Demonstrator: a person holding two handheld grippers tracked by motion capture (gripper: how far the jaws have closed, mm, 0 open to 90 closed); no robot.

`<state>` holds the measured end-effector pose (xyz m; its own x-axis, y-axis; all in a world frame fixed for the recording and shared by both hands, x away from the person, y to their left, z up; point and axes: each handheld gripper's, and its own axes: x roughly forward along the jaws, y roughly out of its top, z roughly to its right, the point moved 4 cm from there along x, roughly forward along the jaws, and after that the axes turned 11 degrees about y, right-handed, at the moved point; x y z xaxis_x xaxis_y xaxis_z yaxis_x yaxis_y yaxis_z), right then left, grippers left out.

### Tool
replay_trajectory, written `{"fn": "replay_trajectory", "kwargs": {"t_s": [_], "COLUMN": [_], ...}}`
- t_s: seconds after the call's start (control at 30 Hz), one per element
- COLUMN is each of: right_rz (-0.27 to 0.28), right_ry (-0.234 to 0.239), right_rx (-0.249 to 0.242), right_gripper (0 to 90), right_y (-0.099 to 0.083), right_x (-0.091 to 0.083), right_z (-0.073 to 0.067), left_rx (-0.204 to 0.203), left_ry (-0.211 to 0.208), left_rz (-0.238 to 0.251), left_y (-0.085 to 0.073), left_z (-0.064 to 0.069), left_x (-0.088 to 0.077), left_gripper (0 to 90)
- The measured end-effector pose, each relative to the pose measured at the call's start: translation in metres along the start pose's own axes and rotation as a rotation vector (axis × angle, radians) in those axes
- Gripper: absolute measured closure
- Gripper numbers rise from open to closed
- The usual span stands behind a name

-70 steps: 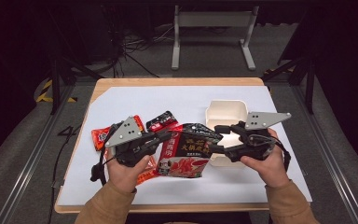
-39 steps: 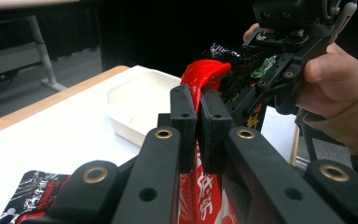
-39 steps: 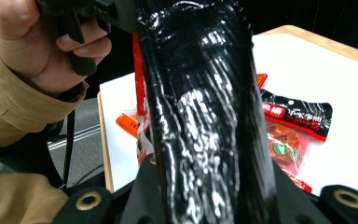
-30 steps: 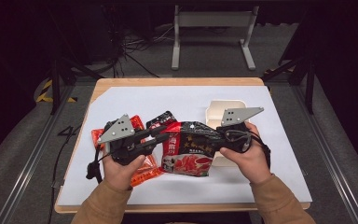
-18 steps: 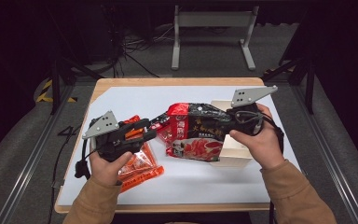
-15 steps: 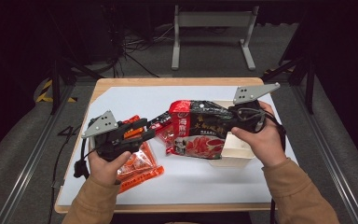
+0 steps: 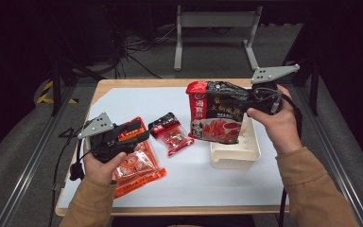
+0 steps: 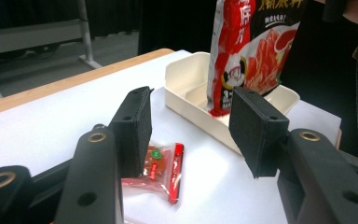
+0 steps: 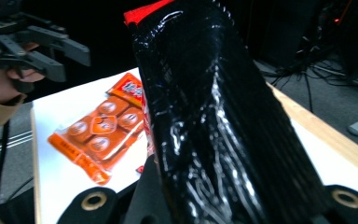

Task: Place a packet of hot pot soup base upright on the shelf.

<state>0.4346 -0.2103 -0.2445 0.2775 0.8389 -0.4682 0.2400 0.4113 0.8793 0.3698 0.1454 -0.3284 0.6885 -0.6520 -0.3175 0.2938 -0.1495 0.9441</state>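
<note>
Over on the left, near the person, the left gripper (image 7: 139,135) hovers just above the orange packet (image 7: 137,165), which lies flat near the table's near left edge. Its jaws have just been opening and now stand apart with nothing between them, as the left gripper view shows. The left hand (image 7: 105,163) covers part of that packet.

Just right of it lies a small red packet (image 7: 170,133), flat on the white table cover (image 7: 132,101). In the left gripper view this small packet (image 8: 161,165) shows between the two black jaws, partly hidden by the left one.

Next comes the big red and black bag (image 7: 217,113). It hangs upright in the air, held at its top right corner. Its bottom edge dips into the white tray (image 7: 236,158), which sits on the right half of the table. The bag hides the far part of the tray.

On the far right, the right gripper (image 7: 248,97) is clamped tight on the bag. In the right gripper view the shiny black back of the bag (image 9: 214,116) hides the jaws.

Open room lies on the far left of the cover and along its near edge.
</note>
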Motion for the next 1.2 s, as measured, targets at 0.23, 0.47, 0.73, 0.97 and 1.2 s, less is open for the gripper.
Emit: {"fn": "replay_trajectory", "kwargs": {"t_s": [0.23,0.47,0.73,0.97,1.2], "right_rz": [-0.013,0.012,0.008,0.030,0.040], "right_ry": [-0.032,-0.033,-0.077,-0.105,-0.118], "right_rx": [-0.018,-0.053,-0.075,-0.089,-0.098], "right_gripper": [82.3,82.3,82.4,82.3,82.4], "right_y": [0.004,0.003,0.003,0.001,-0.002], "right_x": [-0.006,-0.010,-0.015,-0.018,-0.020], "right_z": [0.020,0.041,0.064,0.079,0.090], "left_rx": [-0.026,-0.032,-0.047,-0.051,-0.052], "left_ry": [0.024,0.021,0.023,0.008,0.010], "left_rz": [-0.009,-0.011,-0.013,-0.014,-0.012], "left_y": [-0.003,-0.004,-0.005,-0.007,-0.007], "left_z": [-0.009,-0.012,-0.015,-0.016,-0.018], "left_x": [-0.001,-0.001,-0.002,0.000,0.000], "left_gripper": [50.6,51.7,52.1,52.2,52.3]}}
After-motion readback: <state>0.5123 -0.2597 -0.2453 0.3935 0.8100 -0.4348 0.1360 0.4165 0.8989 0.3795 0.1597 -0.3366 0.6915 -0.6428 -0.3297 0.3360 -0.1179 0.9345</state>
